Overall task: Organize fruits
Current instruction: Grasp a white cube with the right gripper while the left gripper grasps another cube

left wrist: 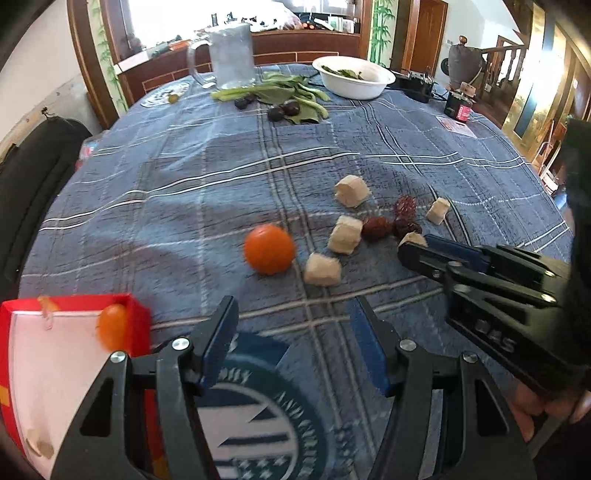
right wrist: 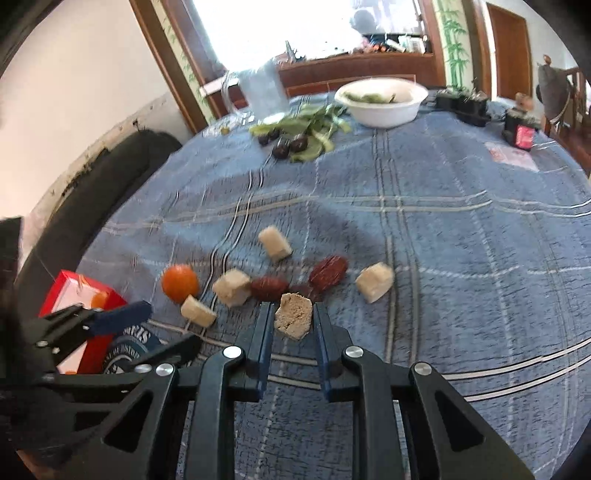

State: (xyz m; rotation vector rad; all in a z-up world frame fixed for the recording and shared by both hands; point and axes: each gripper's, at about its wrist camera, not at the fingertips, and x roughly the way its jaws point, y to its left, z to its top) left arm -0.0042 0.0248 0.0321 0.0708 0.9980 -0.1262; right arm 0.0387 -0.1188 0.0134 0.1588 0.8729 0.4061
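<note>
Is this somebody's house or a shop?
Most likely somebody's house, a dining room. A round table with a blue plaid tablecloth holds a white bowl of greens and a clear glass mug, and behind them stand brown wooden doors.

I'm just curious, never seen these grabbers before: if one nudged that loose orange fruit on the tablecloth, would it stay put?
Probably not. The orange fruit looks round and smooth, so a nudge would likely send it rolling. The soft tablecloth may slow it. It looks firm, and the open left gripper seems wide enough to take it.
</note>
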